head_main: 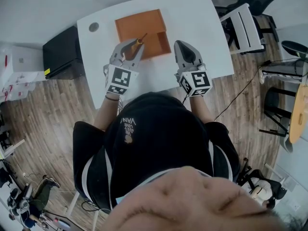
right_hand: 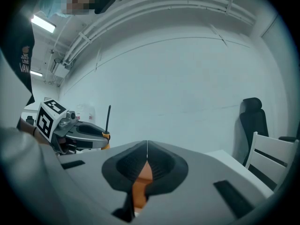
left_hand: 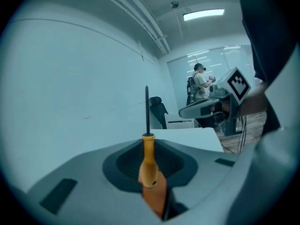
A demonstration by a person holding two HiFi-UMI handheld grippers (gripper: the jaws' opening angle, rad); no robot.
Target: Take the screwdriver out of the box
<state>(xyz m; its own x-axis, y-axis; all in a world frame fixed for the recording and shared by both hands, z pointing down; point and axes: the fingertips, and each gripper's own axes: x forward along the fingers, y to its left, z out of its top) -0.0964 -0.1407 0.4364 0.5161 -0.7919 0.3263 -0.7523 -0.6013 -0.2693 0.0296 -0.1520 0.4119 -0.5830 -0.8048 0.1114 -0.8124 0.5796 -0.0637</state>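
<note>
An open orange box (head_main: 142,29) sits on the white table (head_main: 202,23). My left gripper (head_main: 136,44) hovers over the box's near edge, shut on the orange handle of a screwdriver (head_main: 140,40). In the left gripper view the handle (left_hand: 149,163) stands between the jaws with the dark shaft pointing straight up, and a strip of the box (left_hand: 157,198) shows beneath. My right gripper (head_main: 181,49) is just right of the box, its jaws closed together with nothing in them. The right gripper view shows the left gripper (right_hand: 89,136) with the screwdriver (right_hand: 108,120) upright.
A round grey port (head_main: 94,27) marks the table's far left corner. A black cabinet (head_main: 60,54) stands left of the table and a white chair (head_main: 245,28) to its right. Another person (left_hand: 200,81) stands far off in the room.
</note>
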